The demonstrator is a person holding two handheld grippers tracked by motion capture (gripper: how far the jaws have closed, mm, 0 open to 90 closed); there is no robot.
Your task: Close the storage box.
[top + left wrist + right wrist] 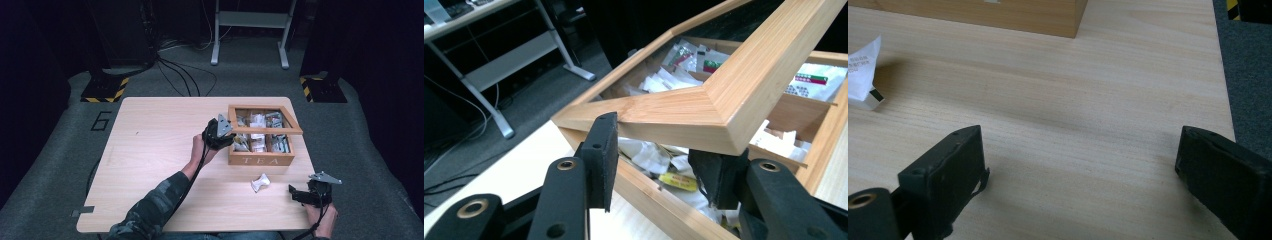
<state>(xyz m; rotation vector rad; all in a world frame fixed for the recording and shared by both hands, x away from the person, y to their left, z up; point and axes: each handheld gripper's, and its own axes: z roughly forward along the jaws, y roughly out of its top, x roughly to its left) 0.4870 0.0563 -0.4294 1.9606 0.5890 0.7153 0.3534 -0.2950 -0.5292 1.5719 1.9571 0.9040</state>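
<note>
We find the left gripper [654, 155] propping the tea box [261, 160] lid [719, 102] half-raised on spread jaws; it could slip and slam. The right gripper [1080, 172] rests spread, empty.

Left gripper [223, 131] at raised lid [265, 129] of wooden tea box [260, 160] | white packet [260, 182] on table [150, 150] | right gripper [300, 195] near table's front edge

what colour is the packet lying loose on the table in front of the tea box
White, with some small dark print; the packet shows best in the right gripper view.
</note>
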